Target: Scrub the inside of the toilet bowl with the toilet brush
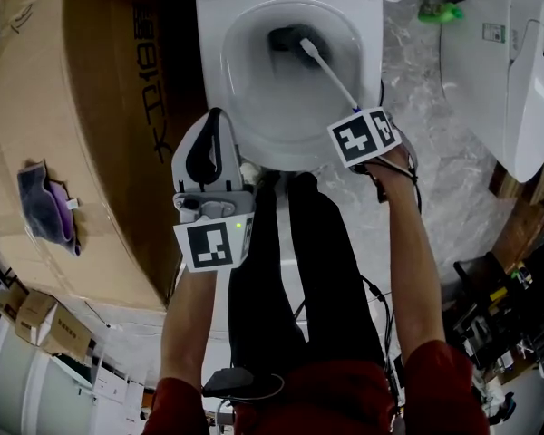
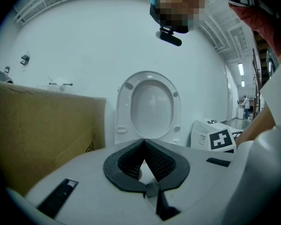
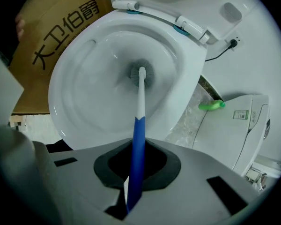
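Blue-and-white toilet brush (image 3: 138, 125) has dark bristles in the toilet bowl (image 3: 84, 107).

The brown cardboard box (image 3: 56, 36) carries large black characters 大卫伯爵, followed by a small ® mark.

Workshop or storage hall: toilet (image 1: 225, 89) beside a large cardboard carton (image 1: 100, 107) at left, second toilet unit (image 1: 508, 71) at right, plastic sheeting (image 1: 426, 143) on the floor.

Head view looks steeply down over the toilet bowl (image 1: 254, 80). Right gripper view sits close, angled into the same bowl. Left gripper view sits low, facing the raised lid (image 2: 150, 107) and wall (image 2: 84, 46).
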The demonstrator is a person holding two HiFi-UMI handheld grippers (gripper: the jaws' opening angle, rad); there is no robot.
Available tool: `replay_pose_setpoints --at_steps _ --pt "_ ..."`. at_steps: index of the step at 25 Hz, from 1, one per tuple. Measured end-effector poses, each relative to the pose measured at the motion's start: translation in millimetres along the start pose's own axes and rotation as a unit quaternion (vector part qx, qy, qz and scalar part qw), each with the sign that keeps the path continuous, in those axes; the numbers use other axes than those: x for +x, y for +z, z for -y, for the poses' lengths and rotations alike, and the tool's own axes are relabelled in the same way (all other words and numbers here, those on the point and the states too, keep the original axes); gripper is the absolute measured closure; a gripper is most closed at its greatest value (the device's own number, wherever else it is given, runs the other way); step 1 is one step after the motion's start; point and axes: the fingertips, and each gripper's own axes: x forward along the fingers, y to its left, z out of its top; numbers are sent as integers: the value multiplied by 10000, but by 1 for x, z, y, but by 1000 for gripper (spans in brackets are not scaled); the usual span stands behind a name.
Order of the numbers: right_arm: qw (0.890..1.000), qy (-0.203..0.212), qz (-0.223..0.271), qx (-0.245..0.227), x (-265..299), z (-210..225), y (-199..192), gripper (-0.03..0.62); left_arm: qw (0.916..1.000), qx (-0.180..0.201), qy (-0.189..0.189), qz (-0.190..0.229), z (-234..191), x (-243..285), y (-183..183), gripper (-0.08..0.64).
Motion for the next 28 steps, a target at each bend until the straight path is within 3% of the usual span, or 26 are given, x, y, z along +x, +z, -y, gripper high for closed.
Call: replay_pose_setpoints --at_steps 10,18,28 --pt "9999 -57 -60 -97 2 -4 14 575 10000 -13 14 -22 -1 -2 -3 548" --pt "9994 251 -13 -256 4 -36 26 575 10000 32 -16 -47 -1 -5 -3 548" --pt "9976 308 -260 -565 6 -57 3 577 10000 6 17 14 -4 -9 1 548"
